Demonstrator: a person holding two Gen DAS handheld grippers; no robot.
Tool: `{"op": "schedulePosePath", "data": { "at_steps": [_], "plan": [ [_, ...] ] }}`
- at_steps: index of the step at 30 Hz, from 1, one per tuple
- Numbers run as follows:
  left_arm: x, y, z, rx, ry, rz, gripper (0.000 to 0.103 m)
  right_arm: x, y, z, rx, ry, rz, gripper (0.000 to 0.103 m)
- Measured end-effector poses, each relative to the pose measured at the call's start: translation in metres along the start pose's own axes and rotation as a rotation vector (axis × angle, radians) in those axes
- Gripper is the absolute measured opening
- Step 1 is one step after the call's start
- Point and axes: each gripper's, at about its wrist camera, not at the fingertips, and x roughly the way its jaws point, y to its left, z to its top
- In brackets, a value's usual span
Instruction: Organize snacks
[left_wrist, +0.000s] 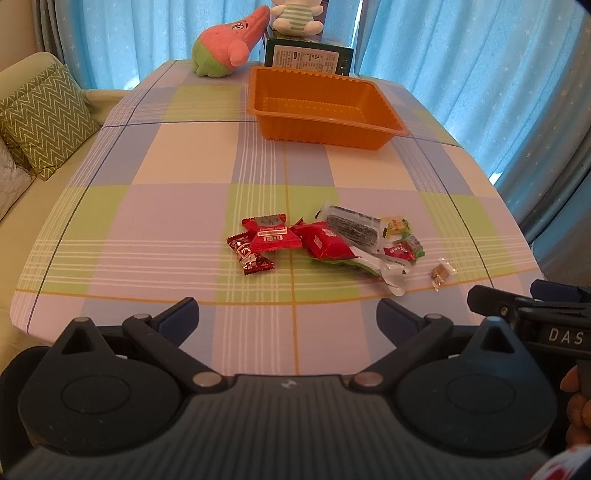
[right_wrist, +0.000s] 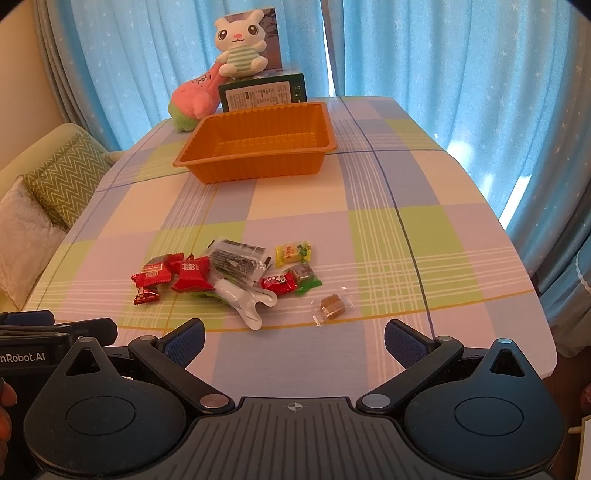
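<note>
A pile of wrapped snacks (left_wrist: 325, 242) lies on the checked tablecloth, also in the right wrist view (right_wrist: 229, 275): red packets (left_wrist: 269, 234), a dark bar in clear wrap (left_wrist: 351, 227), a yellow candy (right_wrist: 293, 253), a small brown candy (right_wrist: 332, 305) apart at the right. An empty orange tray (left_wrist: 317, 105) stands farther back, also in the right wrist view (right_wrist: 258, 142). My left gripper (left_wrist: 288, 315) is open and empty, short of the snacks. My right gripper (right_wrist: 294, 339) is open and empty, near the table's front edge.
A pink plush (left_wrist: 229, 44), a white bunny plush (right_wrist: 240, 44) and a dark green box (left_wrist: 308, 59) stand behind the tray. A sofa with cushions (left_wrist: 40, 122) is at the left. Blue curtains (right_wrist: 461, 74) hang behind. The right gripper's body (left_wrist: 532, 314) shows in the left wrist view.
</note>
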Motion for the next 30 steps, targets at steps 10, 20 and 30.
{"op": "schedulePosePath", "data": {
  "at_steps": [10,20,30],
  "plan": [
    [-0.0008,-0.0004,0.0002,0.000,-0.002,-0.002,0.101,0.0000,-0.0004,-0.0002,0.001,-0.002,0.001,0.103],
    [-0.0019,-0.0016,0.0011,0.000,-0.002,-0.004,0.101,-0.0001,-0.0005,-0.0004,0.002,-0.003,0.001,0.103],
    [-0.0033,-0.0040,-0.0005,-0.002,-0.002,-0.008,0.102,-0.0008,-0.0007,-0.0007,0.004,-0.003,0.002,0.103]
  ]
}}
